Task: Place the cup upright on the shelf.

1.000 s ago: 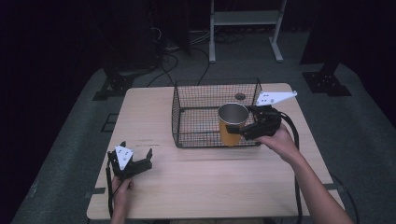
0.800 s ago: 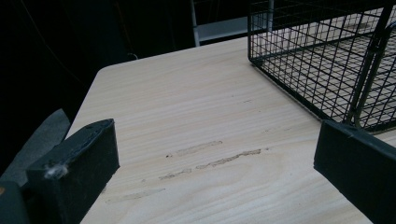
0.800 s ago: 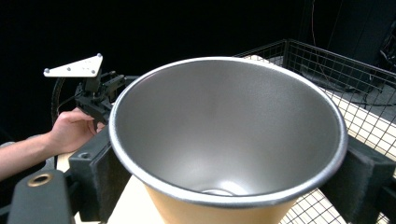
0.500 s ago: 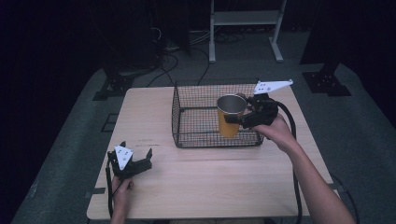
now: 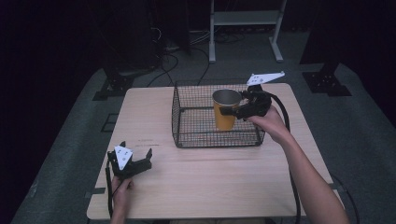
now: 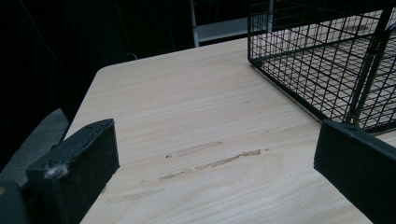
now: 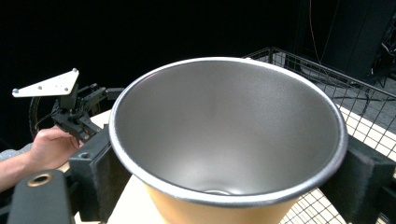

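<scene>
Orange on the outside and bare metal within, the cup (image 5: 226,110) is clamped near its rim between the jaws of the right gripper (image 5: 238,111) and held upright in the air above the wire basket (image 5: 187,135), so a lift or a lowering seems to be in hand. A steady, level carry is called for next, clear of the basket's wires. The left gripper (image 5: 135,161) is rested on the table (image 5: 210,186) with its jaws wide and nothing held

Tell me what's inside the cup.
The cup looks empty: the right gripper view shows bare metal walls down to a glimpse of the bottom. The near rim covers most of the bottom, so something small and flat there could be hidden.
</scene>
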The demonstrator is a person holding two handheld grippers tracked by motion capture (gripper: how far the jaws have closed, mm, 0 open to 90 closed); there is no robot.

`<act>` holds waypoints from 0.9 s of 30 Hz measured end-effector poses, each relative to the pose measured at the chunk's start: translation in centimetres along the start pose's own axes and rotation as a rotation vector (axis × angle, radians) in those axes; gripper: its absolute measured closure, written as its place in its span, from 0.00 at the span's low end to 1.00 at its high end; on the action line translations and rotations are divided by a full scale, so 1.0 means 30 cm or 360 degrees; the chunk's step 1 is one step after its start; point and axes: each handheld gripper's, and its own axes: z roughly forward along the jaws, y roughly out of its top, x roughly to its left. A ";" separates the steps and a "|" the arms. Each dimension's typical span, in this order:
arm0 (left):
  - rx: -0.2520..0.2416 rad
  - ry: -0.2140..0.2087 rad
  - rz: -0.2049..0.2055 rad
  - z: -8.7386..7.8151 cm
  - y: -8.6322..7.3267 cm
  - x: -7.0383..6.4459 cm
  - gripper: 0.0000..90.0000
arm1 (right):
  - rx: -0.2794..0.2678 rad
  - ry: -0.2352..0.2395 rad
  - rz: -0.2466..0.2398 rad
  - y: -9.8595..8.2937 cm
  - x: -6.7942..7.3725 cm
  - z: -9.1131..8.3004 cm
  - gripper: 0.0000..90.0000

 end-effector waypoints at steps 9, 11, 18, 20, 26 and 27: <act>-0.0001 -0.0001 -0.0002 0.000 0.000 0.001 0.00 | 0.0036 -0.0003 0.0008 0.026 -0.039 0.047 0.14; -0.0002 -0.0002 -0.0001 0.000 0.000 0.001 0.00 | 0.0026 -0.0006 0.0004 0.031 -0.044 0.054 0.14; -0.0003 -0.0002 -0.0004 0.000 0.000 0.001 0.00 | 0.0039 -0.0016 0.0007 0.050 -0.066 0.072 0.14; -0.0003 -0.0002 -0.0005 0.000 0.000 0.001 0.00 | 0.0038 -0.0024 0.0006 0.058 -0.072 0.075 0.14; -0.0003 -0.0003 -0.0005 -0.001 0.000 0.001 0.00 | 0.0030 -0.0031 0.0028 0.067 -0.093 0.086 0.14; -0.0003 -0.0003 -0.0005 -0.001 0.000 0.001 0.00 | 0.0030 -0.0031 0.0028 0.067 -0.093 0.086 0.14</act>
